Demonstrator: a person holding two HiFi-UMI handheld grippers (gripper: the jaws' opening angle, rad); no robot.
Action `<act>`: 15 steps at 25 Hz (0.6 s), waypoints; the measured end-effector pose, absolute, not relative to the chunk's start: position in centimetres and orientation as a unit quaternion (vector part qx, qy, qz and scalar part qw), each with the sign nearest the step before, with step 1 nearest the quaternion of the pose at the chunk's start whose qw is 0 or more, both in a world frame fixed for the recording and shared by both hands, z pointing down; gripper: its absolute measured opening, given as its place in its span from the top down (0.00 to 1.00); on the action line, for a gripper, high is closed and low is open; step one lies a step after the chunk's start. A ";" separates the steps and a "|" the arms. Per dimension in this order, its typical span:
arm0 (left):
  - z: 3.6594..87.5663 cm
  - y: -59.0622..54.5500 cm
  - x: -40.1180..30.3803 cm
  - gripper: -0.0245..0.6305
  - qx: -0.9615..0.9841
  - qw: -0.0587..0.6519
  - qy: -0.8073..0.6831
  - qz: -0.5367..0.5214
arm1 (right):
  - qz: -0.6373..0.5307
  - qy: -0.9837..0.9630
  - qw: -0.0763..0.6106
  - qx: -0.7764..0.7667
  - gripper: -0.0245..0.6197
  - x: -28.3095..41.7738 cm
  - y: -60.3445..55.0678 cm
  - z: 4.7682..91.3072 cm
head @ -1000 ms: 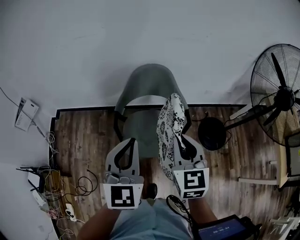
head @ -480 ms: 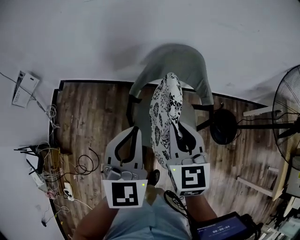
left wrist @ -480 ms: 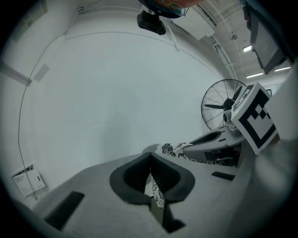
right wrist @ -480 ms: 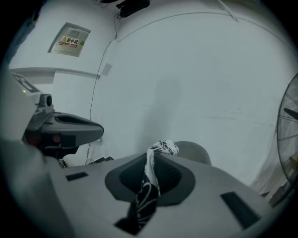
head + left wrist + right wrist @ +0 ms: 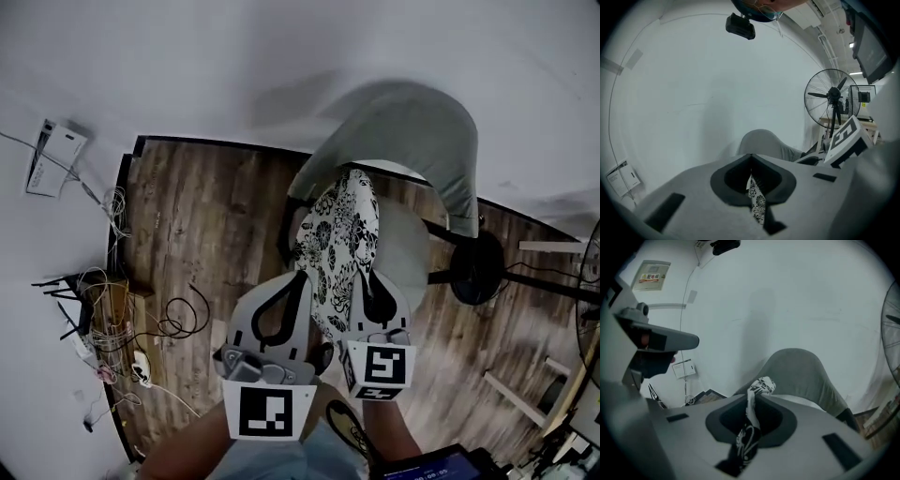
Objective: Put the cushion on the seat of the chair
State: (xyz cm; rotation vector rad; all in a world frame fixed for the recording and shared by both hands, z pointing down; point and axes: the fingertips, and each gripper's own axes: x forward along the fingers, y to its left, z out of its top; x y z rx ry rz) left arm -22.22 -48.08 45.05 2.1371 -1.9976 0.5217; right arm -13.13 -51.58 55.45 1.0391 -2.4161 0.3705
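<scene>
1. Left gripper (image 5: 750, 159): jaws pressed together on a corner of the patterned cushion (image 5: 339, 239).
2. Right gripper (image 5: 753, 398): jaws pinching the cushion's edge.
3. Cushion stands on edge above the grey chair (image 5: 412, 131) seat, held by the 2 grippers.

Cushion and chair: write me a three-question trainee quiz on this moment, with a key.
1. True or false: the cushion lies flat on the seat of the chair.
2. Pick one. The right gripper is: A open and empty; B shut on the cushion; C shut on the chair's back.
3. Fill in: in the left gripper view, the tall thing with a round cage, right of the chair, is a ___.

Key
1. False: it is held on edge over the seat.
2. B.
3. fan.
</scene>
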 end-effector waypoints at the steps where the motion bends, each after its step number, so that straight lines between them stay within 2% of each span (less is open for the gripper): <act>1: 45.6 -48.6 -22.0 0.95 0.720 0.087 -0.666 0.177 | 0.140 -0.879 0.246 0.383 0.90 -12.8 -52.0 56.5; 15: 50.5 -51.6 -19.3 0.95 0.755 0.122 -0.617 0.186 | 0.148 -0.845 0.282 0.429 0.88 -8.6 -54.9 61.8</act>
